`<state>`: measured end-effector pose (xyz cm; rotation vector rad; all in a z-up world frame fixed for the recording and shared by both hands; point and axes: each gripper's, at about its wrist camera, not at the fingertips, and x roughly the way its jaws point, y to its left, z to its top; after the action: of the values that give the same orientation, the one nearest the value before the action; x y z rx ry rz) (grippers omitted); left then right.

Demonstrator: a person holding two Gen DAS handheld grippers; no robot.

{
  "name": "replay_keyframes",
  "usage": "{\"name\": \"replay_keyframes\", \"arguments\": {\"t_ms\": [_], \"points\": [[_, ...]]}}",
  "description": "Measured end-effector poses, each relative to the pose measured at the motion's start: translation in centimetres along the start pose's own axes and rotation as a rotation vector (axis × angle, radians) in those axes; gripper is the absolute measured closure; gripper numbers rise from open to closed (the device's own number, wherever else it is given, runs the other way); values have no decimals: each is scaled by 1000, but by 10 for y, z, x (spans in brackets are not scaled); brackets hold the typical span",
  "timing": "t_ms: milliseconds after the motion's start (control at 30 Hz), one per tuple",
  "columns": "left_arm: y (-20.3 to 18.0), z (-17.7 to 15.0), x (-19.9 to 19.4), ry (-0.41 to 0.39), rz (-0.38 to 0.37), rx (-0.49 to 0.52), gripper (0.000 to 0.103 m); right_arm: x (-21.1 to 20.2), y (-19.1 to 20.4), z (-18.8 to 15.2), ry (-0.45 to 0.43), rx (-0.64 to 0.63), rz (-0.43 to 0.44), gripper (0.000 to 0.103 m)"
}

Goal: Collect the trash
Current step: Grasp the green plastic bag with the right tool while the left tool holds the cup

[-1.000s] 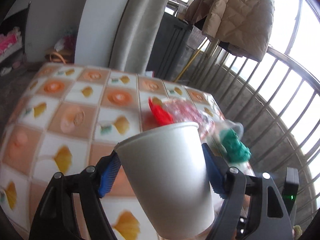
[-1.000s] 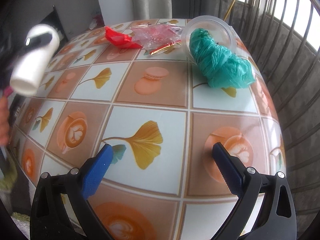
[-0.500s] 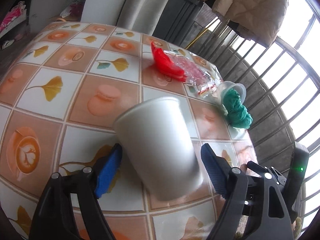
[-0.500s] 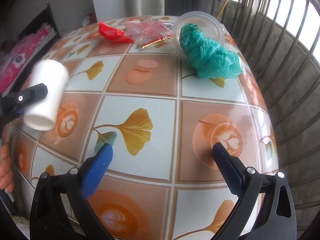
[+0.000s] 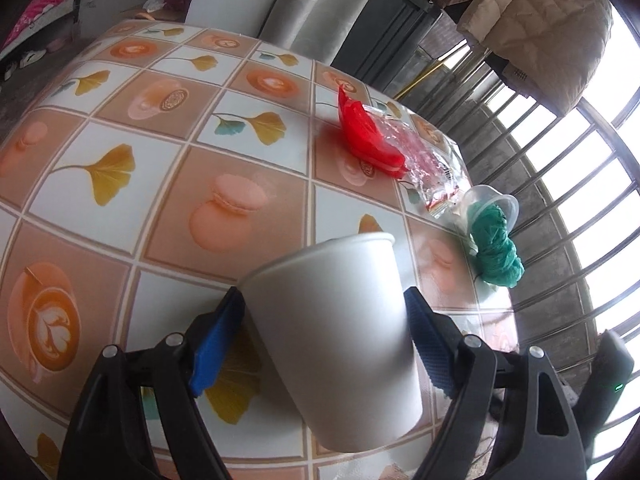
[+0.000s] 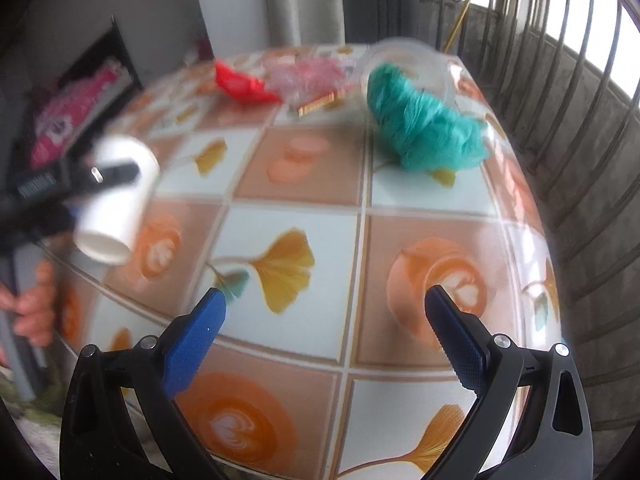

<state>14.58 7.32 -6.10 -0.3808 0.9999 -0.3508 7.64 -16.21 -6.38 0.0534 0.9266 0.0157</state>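
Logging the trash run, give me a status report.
Left tool shut on white paper cup, held above the table. Right tool open, empty. Red wrapper, green bag left on table; path clear.

A home balcony: railing (image 5: 560,184), hung coat (image 5: 536,20) (puffy, beige), tablecloth (image 5: 160,184).

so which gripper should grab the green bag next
Right. The right gripper is open and empty, facing the green bag across bare tablecloth. The left gripper is shut on the white paper cup, so it likely can't take more.
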Motion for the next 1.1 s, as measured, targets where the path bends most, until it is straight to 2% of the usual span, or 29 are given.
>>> {"name": "replay_keyframes", "arguments": {"t_ms": [200, 300, 467, 633, 667, 700, 967, 1033, 1100], "points": [[-1, 3, 2, 0, 30, 27, 24, -32, -25, 37, -141, 31, 24, 11], [-3, 3, 2, -2, 35, 36, 24, -28, -37, 55, -144, 42, 36, 14], [-6, 2, 4, -4, 49, 56, 24, -2, -60, 87, -119, 96, 39, 26], [-10, 1, 5, -4, 68, 80, 24, 36, -70, 103, -47, 64, 35, 34], [-10, 1, 6, -3, 70, 84, 24, 42, -70, 103, -28, 51, 25, 38], [-10, 1, 6, -2, 72, 85, 25, 49, -70, 102, 1, 47, 13, 47], [-13, -1, 7, -4, 81, 110, 25, 31, -58, 85, 25, 20, 35, 54], [-14, -2, 6, -6, 84, 117, 24, 22, -57, 74, 48, 63, 105, 54], [-14, -2, 6, -8, 85, 120, 25, 16, -57, 64, 80, 131, 213, 54]]}}
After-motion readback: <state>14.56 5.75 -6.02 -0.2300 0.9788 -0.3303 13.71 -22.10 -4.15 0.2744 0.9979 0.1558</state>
